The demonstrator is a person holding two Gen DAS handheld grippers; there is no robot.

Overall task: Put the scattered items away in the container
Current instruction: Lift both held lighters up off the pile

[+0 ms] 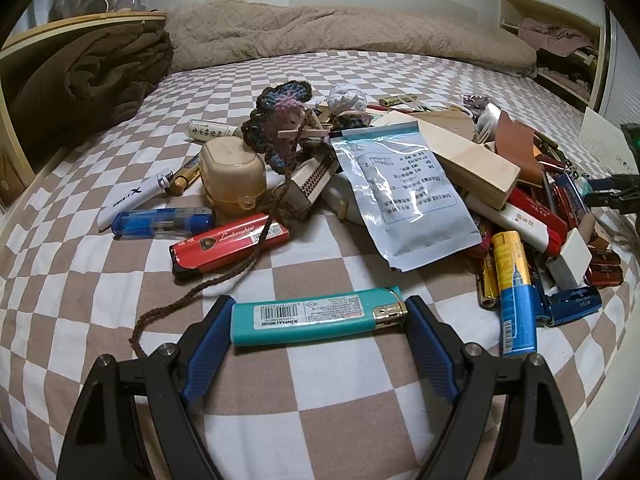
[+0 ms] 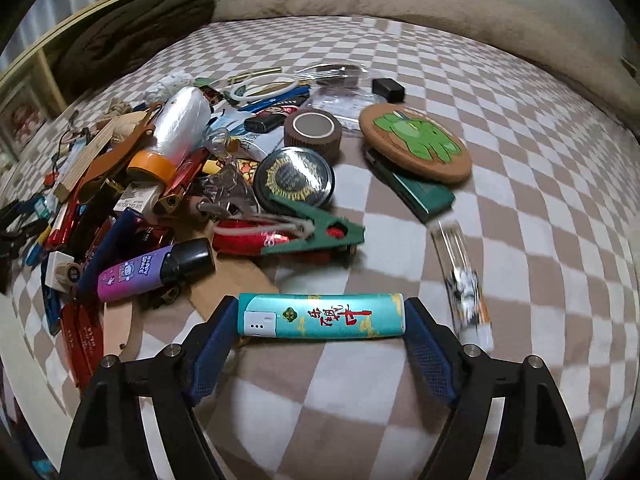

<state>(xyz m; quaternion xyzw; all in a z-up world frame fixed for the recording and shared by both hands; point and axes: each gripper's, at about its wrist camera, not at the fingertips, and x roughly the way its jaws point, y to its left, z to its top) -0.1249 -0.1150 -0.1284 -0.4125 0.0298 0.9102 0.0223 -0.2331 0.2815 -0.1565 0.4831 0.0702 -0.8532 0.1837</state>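
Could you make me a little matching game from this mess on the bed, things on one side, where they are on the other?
Things:
1. barcode lighter
2. red lighter
3. frog coaster
4. green clip

Places:
A. on a green case
B. between the left gripper's fingers
C. under a brown cord
D. beside the black round tin

Pairs: 1-B, 2-C, 3-A, 4-D

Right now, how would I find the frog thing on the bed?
Look at the checkered bed, on the right edge of the junk pile. A round cork coaster leans on a dark green case. It alone shows a green cartoon frog.
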